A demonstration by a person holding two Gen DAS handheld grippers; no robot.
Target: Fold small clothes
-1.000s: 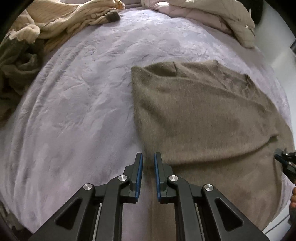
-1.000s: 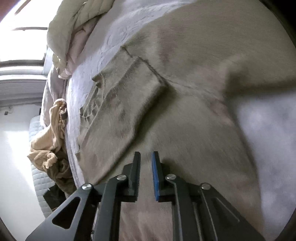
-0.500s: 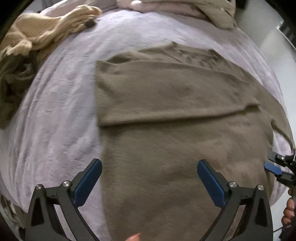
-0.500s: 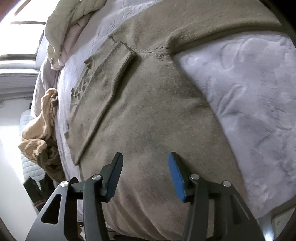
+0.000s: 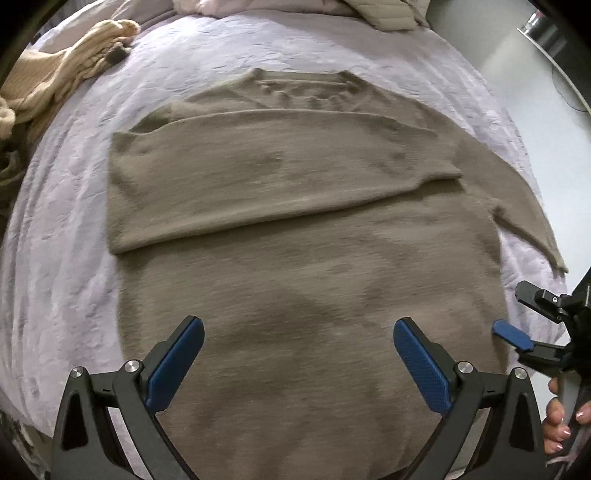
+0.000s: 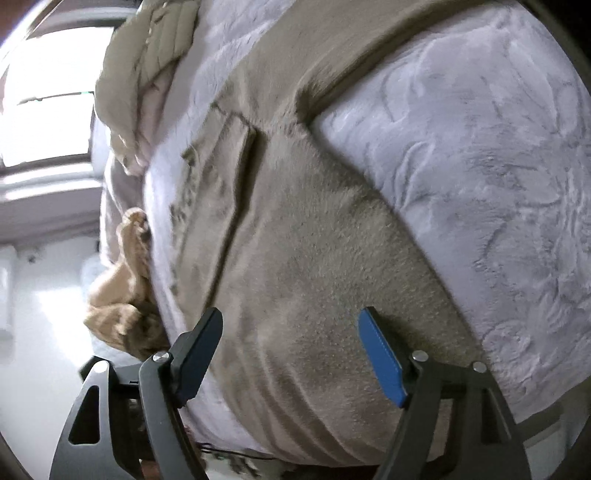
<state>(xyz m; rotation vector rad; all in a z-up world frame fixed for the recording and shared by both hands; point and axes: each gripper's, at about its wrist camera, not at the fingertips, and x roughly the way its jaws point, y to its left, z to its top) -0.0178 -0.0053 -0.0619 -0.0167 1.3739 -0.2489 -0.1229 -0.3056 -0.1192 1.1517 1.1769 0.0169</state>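
Observation:
A taupe knit sweater [image 5: 295, 229] lies flat on a lilac bedspread [image 5: 62, 229], neckline at the far end. One sleeve is folded across the chest; the other sleeve [image 5: 524, 206] trails out to the right. My left gripper [image 5: 297, 354] hangs wide open above the hem with nothing between its fingers. My right gripper [image 6: 291, 350] is open too, over the sweater's [image 6: 314, 258] right hem edge; it also shows at the right edge of the left wrist view as the right gripper [image 5: 517, 314], with a hand [image 5: 557, 428] below it.
A pile of cream and olive clothes [image 5: 48, 88] lies at the bed's far left. A beige quilted blanket [image 5: 384, 14] is bunched at the head of the bed. The bed's edge [image 5: 535, 288] drops off to the right onto pale floor. A bright window [image 6: 40, 96] shows in the right wrist view.
Both grippers went from shut to wide open and drew back towards the hem. The sleeve now lies folded across the chest, released.

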